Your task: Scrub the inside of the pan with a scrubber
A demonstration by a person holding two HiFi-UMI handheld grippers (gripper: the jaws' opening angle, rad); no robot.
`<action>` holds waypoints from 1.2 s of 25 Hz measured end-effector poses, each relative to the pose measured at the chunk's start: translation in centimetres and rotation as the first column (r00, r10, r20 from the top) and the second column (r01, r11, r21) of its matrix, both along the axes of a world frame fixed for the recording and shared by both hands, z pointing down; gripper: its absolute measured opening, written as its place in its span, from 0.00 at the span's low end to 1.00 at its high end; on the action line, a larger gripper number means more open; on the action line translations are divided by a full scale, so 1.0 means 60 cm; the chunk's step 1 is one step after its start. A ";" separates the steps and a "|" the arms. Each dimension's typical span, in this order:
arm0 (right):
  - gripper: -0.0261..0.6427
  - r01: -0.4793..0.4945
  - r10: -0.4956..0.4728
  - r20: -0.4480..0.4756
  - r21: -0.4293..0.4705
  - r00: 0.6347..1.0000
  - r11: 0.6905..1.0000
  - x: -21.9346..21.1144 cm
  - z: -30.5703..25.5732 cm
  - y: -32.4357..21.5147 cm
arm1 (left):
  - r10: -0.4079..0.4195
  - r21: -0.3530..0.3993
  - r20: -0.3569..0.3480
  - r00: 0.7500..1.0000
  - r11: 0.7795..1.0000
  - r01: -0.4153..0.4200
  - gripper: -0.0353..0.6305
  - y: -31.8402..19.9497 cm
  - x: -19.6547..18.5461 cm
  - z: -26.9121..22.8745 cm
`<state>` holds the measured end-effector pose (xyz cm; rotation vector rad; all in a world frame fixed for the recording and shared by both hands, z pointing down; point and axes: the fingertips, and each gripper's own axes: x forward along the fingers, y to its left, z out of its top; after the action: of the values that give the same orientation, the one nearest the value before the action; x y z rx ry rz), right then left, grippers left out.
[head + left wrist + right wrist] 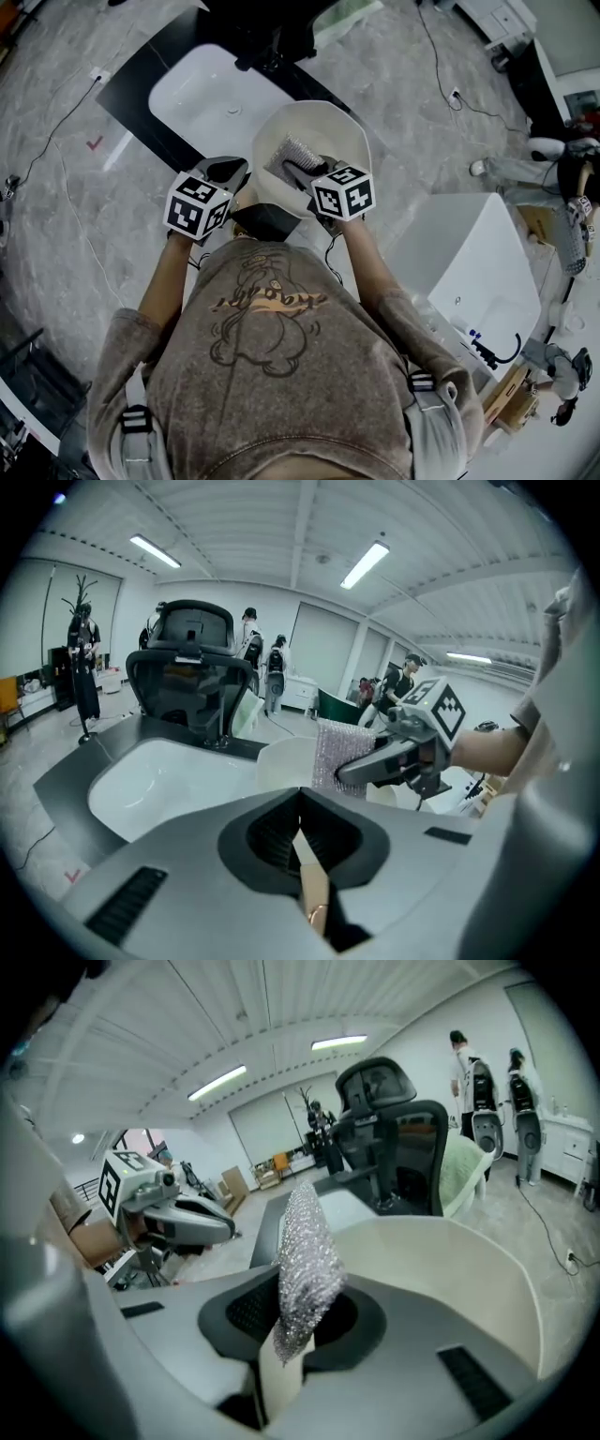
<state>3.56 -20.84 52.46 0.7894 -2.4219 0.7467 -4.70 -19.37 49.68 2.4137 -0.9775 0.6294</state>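
Cream pan, silvery scrubber held over it by right tongs

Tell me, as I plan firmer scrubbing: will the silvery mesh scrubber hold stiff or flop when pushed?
Probably light: the scrubber stands upright, pinched only at its base by the right gripper. Its crinkled mesh likely squashes under pressure.

Cream pan tilted steeply; silvery mesh scrubber upright inside it.

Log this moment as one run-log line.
left tongs: shut on pan handle | right tongs: shut on scrubber | scrubber: over pan, contact unclear | pan: held near sink
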 end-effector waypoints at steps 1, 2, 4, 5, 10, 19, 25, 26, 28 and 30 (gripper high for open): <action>0.15 -0.030 0.029 0.026 0.030 0.999 0.999 0.000 -0.018 0.000 | -0.008 0.023 -0.004 1.000 1.000 0.008 0.08 -0.002 0.000 -0.011; 0.15 -0.060 0.057 0.045 0.064 0.997 0.996 0.002 -0.036 0.000 | -0.018 0.046 -0.010 1.000 0.999 0.018 0.08 -0.005 -0.001 -0.021; 0.15 -0.112 0.103 0.063 0.142 0.993 0.984 0.008 -0.068 -0.001 | -0.042 0.093 -0.032 0.999 0.995 0.045 0.08 -0.011 -0.003 -0.043; 0.15 -0.132 0.122 0.064 0.182 0.990 0.974 0.012 -0.080 -0.001 | -0.057 0.114 -0.046 0.997 0.992 0.062 0.08 -0.014 -0.005 -0.053; 0.15 -0.221 0.188 0.130 0.339 0.974 0.914 0.032 -0.133 -0.004 | -0.117 0.211 -0.127 0.985 0.967 0.142 0.08 -0.032 -0.011 -0.093; 0.15 -0.349 0.268 0.232 0.477 0.935 0.806 0.057 -0.183 0.000 | -0.154 0.364 -0.182 0.971 0.907 0.213 0.08 -0.035 -0.018 -0.126; 0.15 -0.373 0.290 0.238 0.495 0.927 0.784 0.062 -0.187 -0.001 | -0.192 0.370 -0.194 0.962 0.894 0.253 0.08 -0.037 -0.026 -0.126; 0.15 -0.375 0.292 0.237 0.499 0.926 0.782 0.063 -0.188 -0.001 | -0.200 0.367 -0.196 0.960 0.893 0.260 0.08 -0.038 -0.027 -0.126; 0.15 -0.377 0.295 0.237 0.502 0.926 0.779 0.063 -0.188 0.000 | -0.212 0.361 -0.200 0.956 0.892 0.273 0.08 -0.039 -0.029 -0.127; 0.15 -0.379 0.297 0.238 0.502 0.925 0.778 0.064 -0.188 0.001 | -0.221 0.356 -0.201 0.954 0.891 0.281 0.08 -0.039 -0.029 -0.125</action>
<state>7.38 -20.79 41.16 1.4721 -2.6930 0.2227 -6.42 -21.69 42.19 2.5469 -1.4246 0.1620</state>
